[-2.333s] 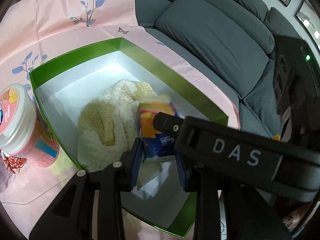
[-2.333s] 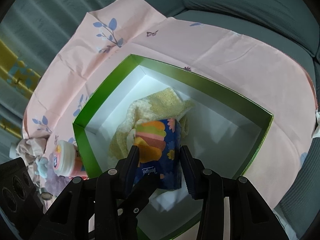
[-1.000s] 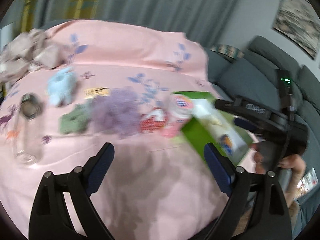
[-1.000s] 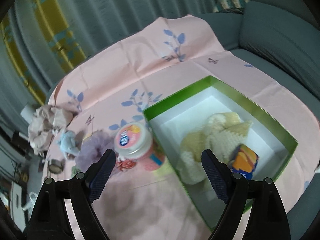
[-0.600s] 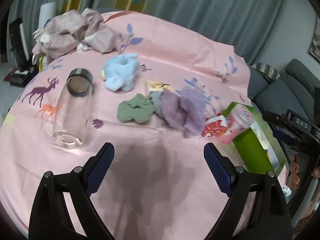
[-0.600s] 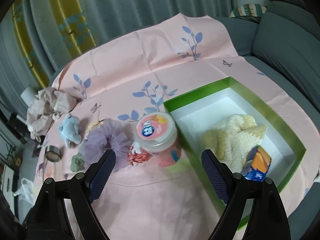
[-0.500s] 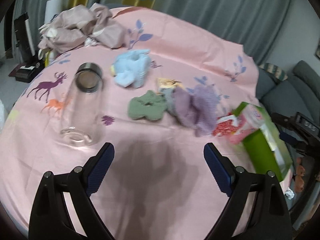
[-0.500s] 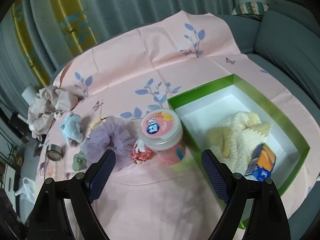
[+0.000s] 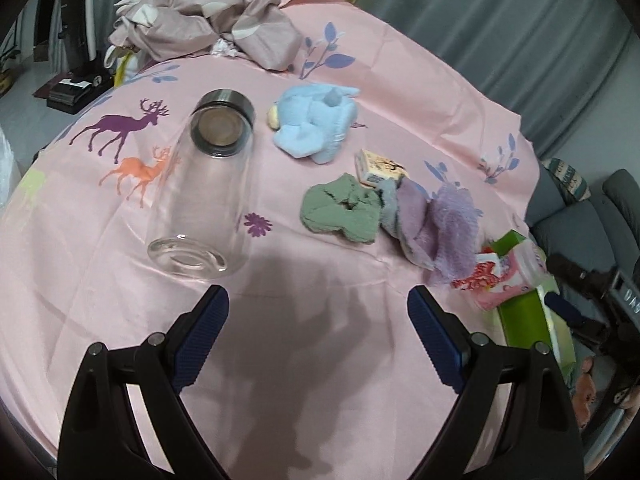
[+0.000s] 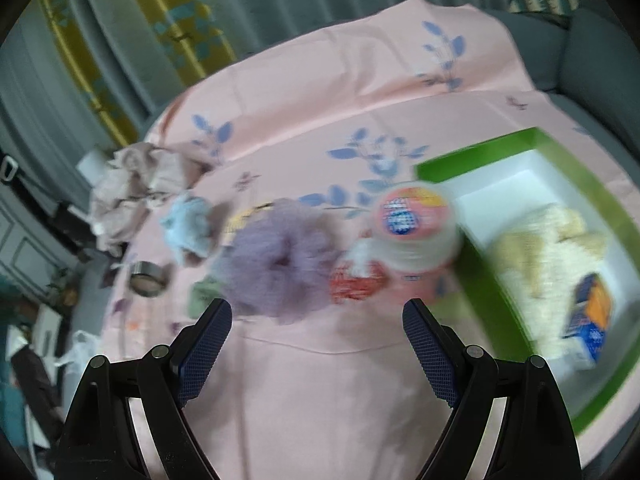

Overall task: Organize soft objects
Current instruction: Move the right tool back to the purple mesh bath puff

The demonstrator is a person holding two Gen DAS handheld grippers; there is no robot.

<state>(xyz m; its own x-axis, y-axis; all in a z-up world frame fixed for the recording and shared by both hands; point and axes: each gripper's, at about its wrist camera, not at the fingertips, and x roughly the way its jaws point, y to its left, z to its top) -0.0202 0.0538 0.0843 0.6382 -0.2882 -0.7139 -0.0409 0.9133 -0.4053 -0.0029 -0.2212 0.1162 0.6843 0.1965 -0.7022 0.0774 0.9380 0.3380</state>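
Observation:
On the pink tablecloth lie a light blue plush toy (image 9: 314, 124), a green scrunchie (image 9: 340, 210) and a purple scrunchie (image 9: 440, 224) (image 10: 280, 256). My left gripper (image 9: 318, 312) hangs open over bare cloth in front of them, empty. The green box (image 10: 480, 276) at the right holds a cream knitted cloth (image 10: 548, 248) and a blue and orange tissue pack (image 10: 592, 316). My right gripper (image 10: 316, 320) is open and empty, just in front of the purple scrunchie. The right wrist view is blurred by motion.
A clear glass bottle (image 9: 204, 192) lies on its side at the left. A pink tub with a lid (image 10: 416, 228) and a red patterned item (image 10: 356, 284) sit beside the box. A small card box (image 9: 380, 168) and crumpled beige cloth (image 9: 200, 12) lie farther back.
Both grippers drew back from the green box, leaving the tissue pack inside it. The left view swung left onto the bottle and soft items; the right view shifted left too.

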